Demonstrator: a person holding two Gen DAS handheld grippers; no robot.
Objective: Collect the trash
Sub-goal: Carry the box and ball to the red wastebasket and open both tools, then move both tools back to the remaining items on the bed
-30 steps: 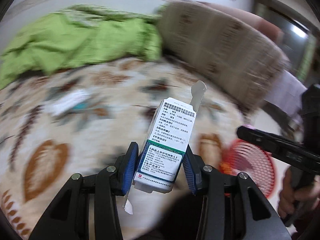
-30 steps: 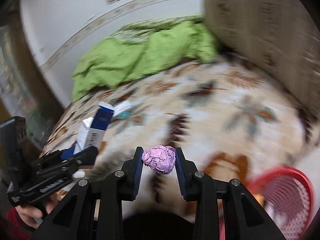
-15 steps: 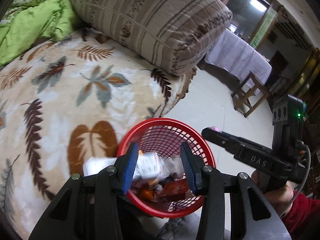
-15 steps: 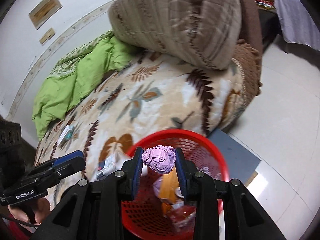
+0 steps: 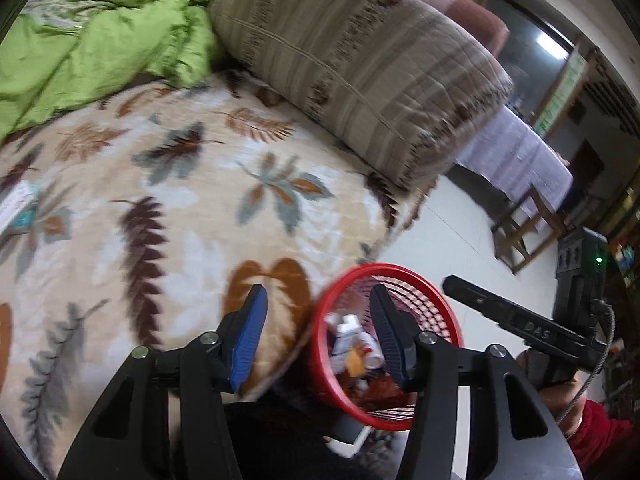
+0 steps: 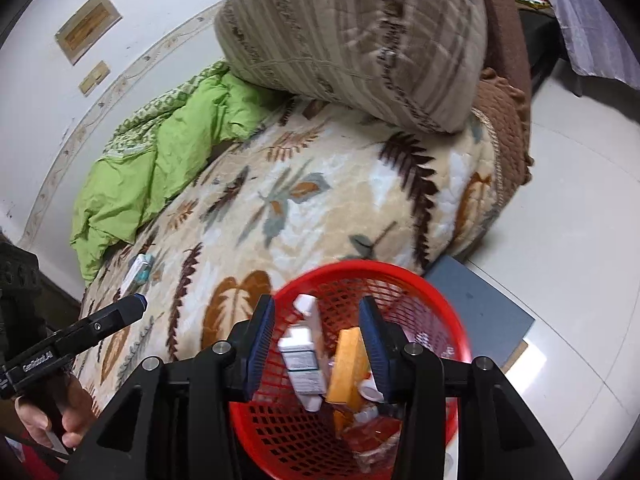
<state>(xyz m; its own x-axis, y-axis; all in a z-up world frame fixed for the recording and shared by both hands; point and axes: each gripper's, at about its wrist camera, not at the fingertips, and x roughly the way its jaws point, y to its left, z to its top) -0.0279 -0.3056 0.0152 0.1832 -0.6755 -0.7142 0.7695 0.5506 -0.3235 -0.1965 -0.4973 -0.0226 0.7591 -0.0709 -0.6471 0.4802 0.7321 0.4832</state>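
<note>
A red mesh basket (image 6: 420,284) stands on the floor beside the bed and holds several pieces of trash, among them a white medicine box (image 6: 302,360) and an orange packet (image 6: 348,360). The basket also shows in the left wrist view (image 5: 432,292). My right gripper (image 6: 318,348) is open and empty right above the basket. My left gripper (image 5: 318,336) is open and empty over the bed edge and the basket's left rim. A small white and teal packet (image 6: 138,272) lies on the blanket further up the bed; it also shows in the left wrist view (image 5: 18,208).
The bed has a leaf-patterned blanket (image 6: 320,200), a green quilt (image 6: 160,152) and a large striped pillow (image 6: 360,40). A grey mat (image 6: 484,312) lies on the tiled floor by the basket. A wooden chair (image 5: 528,224) and a covered table (image 5: 520,152) stand further off.
Both grippers swung from the bed to the basket. The left let go of the medicine box and the right let go of the pink paper ball; both jaws are now open.
</note>
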